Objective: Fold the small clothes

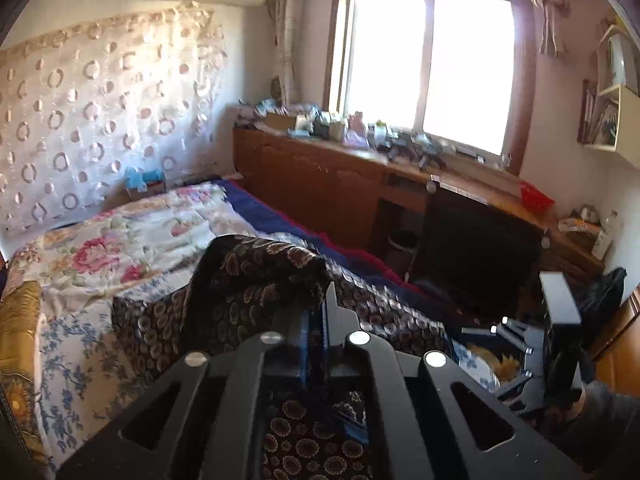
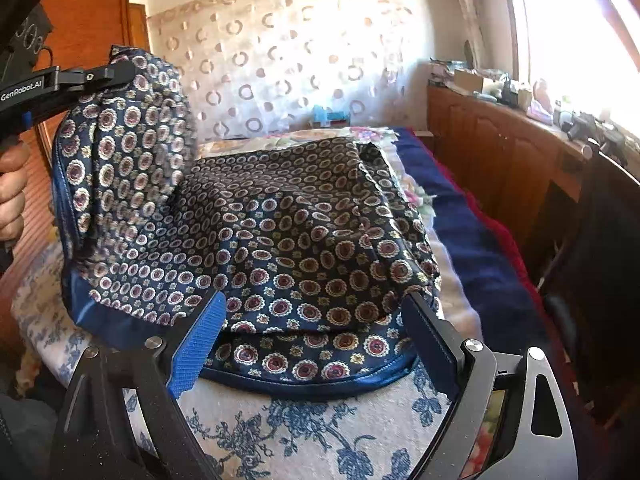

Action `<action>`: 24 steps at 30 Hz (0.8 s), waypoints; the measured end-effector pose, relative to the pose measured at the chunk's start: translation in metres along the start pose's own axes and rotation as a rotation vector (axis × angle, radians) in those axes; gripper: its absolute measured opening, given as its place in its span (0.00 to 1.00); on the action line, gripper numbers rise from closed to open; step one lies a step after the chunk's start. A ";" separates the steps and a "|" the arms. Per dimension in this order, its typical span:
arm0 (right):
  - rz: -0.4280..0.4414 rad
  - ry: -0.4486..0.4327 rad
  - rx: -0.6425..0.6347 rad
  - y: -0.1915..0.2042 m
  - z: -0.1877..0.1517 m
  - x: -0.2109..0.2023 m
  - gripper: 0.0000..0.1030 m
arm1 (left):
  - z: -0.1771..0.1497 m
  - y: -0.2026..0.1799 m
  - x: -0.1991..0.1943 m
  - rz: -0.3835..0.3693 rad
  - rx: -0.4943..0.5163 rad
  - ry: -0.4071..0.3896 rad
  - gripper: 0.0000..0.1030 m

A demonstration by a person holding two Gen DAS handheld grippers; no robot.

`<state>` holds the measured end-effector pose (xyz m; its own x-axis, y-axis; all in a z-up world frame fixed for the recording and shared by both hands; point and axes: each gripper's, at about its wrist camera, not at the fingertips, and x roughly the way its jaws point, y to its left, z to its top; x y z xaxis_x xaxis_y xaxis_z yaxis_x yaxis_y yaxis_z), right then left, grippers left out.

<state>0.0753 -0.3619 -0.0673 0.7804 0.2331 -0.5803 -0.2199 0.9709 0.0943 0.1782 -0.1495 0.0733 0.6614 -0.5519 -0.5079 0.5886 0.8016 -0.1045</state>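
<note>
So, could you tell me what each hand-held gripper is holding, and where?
Left hand-held gripper pinches the patterned garment at a raised edge; right holds nothing.

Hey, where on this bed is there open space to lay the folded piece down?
Free: the blue-flowered white sheet in front of the navy medallion-print garment, and the pink floral quilt beyond it. Crowded: the wooden window counter, full of clutter. The left gripper holds the garment's corner.

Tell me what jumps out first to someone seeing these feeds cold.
The dark blue patterned garment spread on the floral bed cover. The left gripper is shut on one edge of it, lifting that side into a hanging fold at the left of the right wrist view. The right gripper stands open over the garment's near hem, and the bright window glares behind.
</note>
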 end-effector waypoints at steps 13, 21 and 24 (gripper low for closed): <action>-0.004 0.019 -0.003 -0.009 0.005 0.010 0.88 | -0.041 0.036 0.004 0.101 -0.058 0.094 0.34; 0.020 0.038 -0.032 0.003 0.022 0.029 0.86 | -0.082 0.071 -0.013 0.188 -0.108 0.129 0.34; 0.022 0.052 -0.065 0.010 0.033 0.041 0.85 | -0.093 0.078 -0.022 0.204 -0.132 0.119 0.34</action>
<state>0.1246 -0.3412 -0.0641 0.7437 0.2492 -0.6203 -0.2751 0.9598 0.0559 0.1664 -0.0534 -0.0029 0.6962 -0.3512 -0.6261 0.3781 0.9208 -0.0961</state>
